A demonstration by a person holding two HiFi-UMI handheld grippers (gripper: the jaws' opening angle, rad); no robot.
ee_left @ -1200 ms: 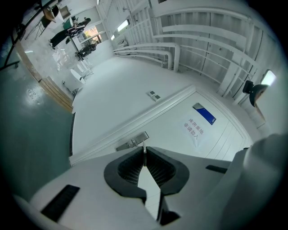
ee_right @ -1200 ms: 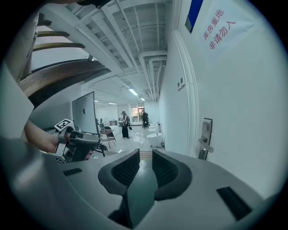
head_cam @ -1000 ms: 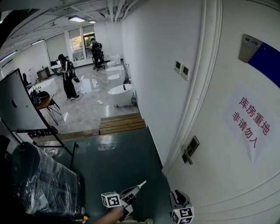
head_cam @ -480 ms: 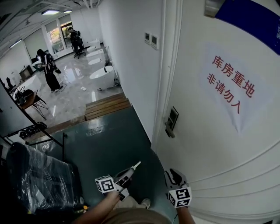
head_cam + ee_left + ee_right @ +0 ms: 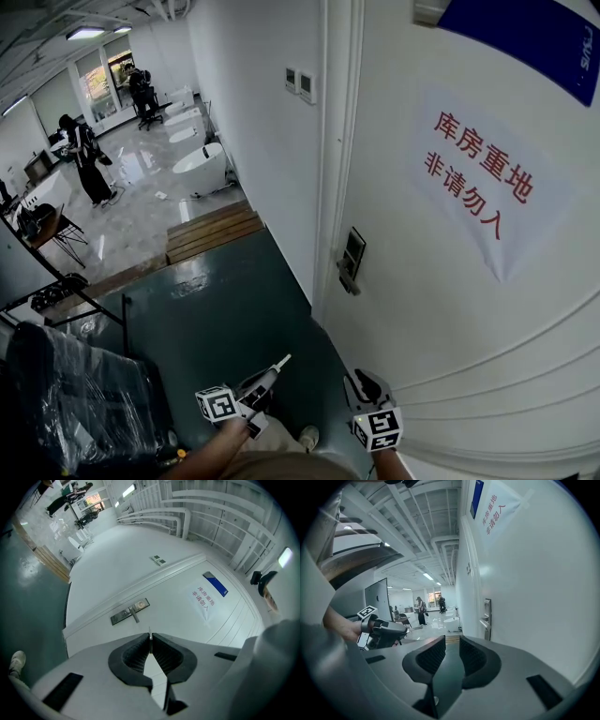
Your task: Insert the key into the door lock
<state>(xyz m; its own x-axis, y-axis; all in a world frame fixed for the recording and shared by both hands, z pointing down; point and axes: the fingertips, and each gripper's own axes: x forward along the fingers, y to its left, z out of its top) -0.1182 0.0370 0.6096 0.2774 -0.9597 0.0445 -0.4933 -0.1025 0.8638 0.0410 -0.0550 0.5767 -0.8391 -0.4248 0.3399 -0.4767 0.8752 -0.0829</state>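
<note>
The white door (image 5: 450, 309) fills the right of the head view, with its metal lock plate (image 5: 350, 258) and lever handle near its left edge. My left gripper (image 5: 281, 362) is low in that view, pointing towards the door. In the left gripper view its jaws are shut on a thin metal key (image 5: 149, 637), seen edge-on, aimed just below the lock plate (image 5: 130, 612). My right gripper (image 5: 364, 382) hangs close to the door's lower part. Its jaws stand a little apart with nothing between them (image 5: 446, 651), and the lock plate (image 5: 487, 616) lies ahead to the right.
A paper sign with red characters (image 5: 480, 187) and a blue plate (image 5: 534, 33) are on the door. Wall switches (image 5: 300, 82) sit left of the frame. The floor is dark green (image 5: 234, 309), with a plastic-wrapped object (image 5: 75, 403) at left, a wooden step (image 5: 211, 230), bathtubs and people beyond.
Both grippers and the head camera have moved closer to the door. The lock plate now shows higher and further left in the head view. The left jaws stay shut on the key.
</note>
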